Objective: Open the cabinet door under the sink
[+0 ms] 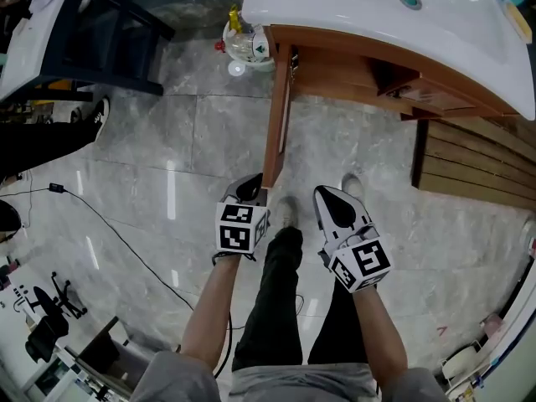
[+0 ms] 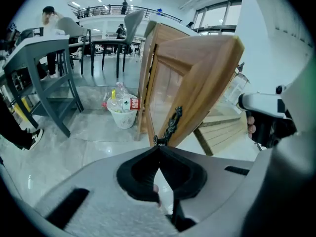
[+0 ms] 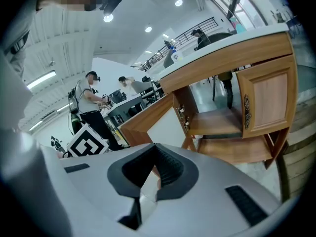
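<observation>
A white sink (image 1: 377,15) tops a wooden cabinet (image 1: 352,69). Its left door (image 1: 277,115) is swung far out towards me, edge-on in the head view. In the left gripper view the door (image 2: 197,83) fills the middle, with a black ornate handle (image 2: 171,125) on it. My left gripper (image 2: 158,146) is shut on the handle's lower end, at the door's free edge (image 1: 258,193). My right gripper (image 1: 335,199) hangs to the right of the door, shut with nothing between its jaws (image 3: 154,149). The right gripper view shows the open compartment's shelf (image 3: 217,125) and the right door (image 3: 269,100).
A white waste basket (image 1: 247,48) with bottles stands left of the cabinet (image 2: 122,113). A dark table (image 1: 109,32) is at the far left. A cable (image 1: 109,224) crosses the grey tiles. Wooden slats (image 1: 477,166) lie at the right. My legs (image 1: 285,291) are below. People stand far behind.
</observation>
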Tool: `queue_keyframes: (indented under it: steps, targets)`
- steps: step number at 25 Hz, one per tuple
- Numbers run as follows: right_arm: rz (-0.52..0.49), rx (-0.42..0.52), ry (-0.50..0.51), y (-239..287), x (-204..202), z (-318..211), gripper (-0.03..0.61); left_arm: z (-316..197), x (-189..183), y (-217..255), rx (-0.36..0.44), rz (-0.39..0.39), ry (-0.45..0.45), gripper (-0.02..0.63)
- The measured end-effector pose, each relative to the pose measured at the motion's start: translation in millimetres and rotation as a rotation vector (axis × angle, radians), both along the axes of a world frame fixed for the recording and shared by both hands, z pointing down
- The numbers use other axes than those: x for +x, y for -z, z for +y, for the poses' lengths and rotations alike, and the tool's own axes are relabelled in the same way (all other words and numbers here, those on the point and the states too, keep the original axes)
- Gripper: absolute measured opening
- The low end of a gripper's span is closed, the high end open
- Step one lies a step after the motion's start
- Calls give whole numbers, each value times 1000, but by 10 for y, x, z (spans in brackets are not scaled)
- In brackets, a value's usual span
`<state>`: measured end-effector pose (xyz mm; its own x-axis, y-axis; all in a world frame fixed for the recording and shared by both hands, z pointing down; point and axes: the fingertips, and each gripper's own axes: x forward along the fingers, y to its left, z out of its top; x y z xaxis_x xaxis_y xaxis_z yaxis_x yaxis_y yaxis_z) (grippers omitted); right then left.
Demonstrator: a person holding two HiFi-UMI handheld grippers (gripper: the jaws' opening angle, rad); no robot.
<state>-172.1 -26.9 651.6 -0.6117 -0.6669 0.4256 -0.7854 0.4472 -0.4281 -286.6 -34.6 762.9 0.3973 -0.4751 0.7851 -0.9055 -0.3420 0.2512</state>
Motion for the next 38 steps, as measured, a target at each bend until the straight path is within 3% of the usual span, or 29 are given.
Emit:
queue_keyframes:
  steps: [5, 15, 21, 30, 38]
  targets:
    - [-15, 4, 48, 196, -49, -91, 10, 47, -99, 319, 33, 5, 53, 8]
    - [-22, 67, 140, 1150, -166, -357, 9, -132, -65, 1601, 151, 54, 129, 8]
    - [-34, 101, 184, 1771, -164, -426, 9, -216, 134, 2515, 280, 170, 167, 8]
    - [-47, 167, 219, 2659, -125, -502, 9, -330, 340, 3813, 447, 219, 134, 8]
    - [-90, 251, 237, 3329, -188, -595, 9, -447, 403, 4467, 527, 257, 141, 8]
